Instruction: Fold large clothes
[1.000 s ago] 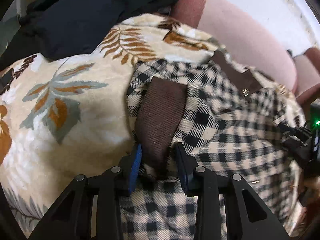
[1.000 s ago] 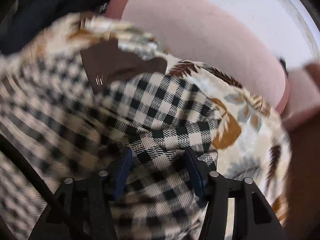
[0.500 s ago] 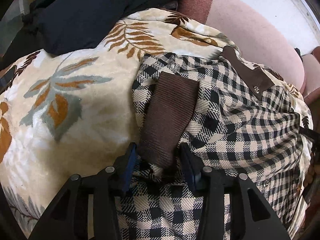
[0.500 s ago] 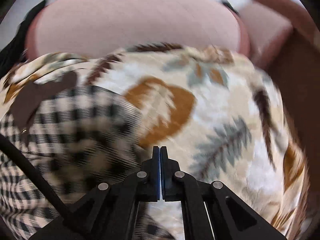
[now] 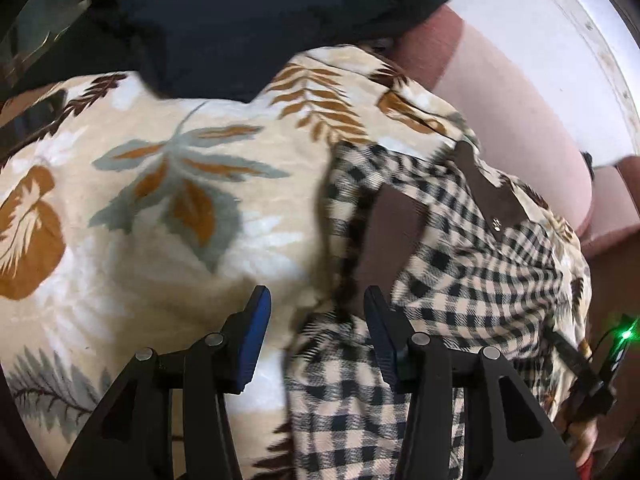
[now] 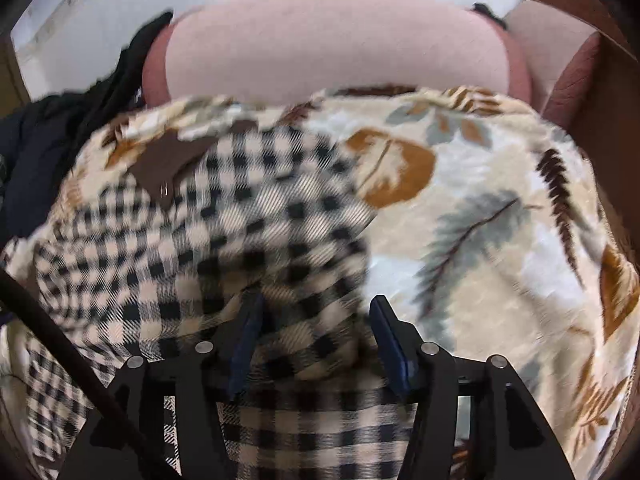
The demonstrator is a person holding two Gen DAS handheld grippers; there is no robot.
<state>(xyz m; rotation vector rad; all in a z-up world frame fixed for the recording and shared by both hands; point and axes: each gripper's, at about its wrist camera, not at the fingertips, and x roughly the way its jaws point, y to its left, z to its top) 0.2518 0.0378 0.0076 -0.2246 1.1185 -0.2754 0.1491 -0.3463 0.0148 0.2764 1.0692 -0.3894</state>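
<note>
A beige-and-black checked shirt (image 5: 460, 280) lies partly folded on a leaf-print blanket (image 5: 160, 220). Its brown cuff (image 5: 394, 236) lies folded over the body, and its brown collar (image 5: 492, 196) lies at the far end. My left gripper (image 5: 318, 336) hovers at the shirt's left edge. Its jaws are opening, with blanket and the shirt's hem between them, and the pads press on nothing. In the right wrist view, my right gripper (image 6: 318, 340) is over the shirt (image 6: 240, 216). Its jaws are opening, and a loose bunch of checked cloth lies between them.
Dark garments (image 5: 240, 20) are heaped at the blanket's far left. A pink sofa back (image 6: 332, 44) rises behind the blanket (image 6: 480, 220), with an armrest at the right. A black cable (image 6: 60, 340) crosses the lower left of the right wrist view.
My left jaws have spread off the brown cuff and shifted left. My right gripper was shut over bare blanket half a second ago; now it stands wide over the shirt's right side.
</note>
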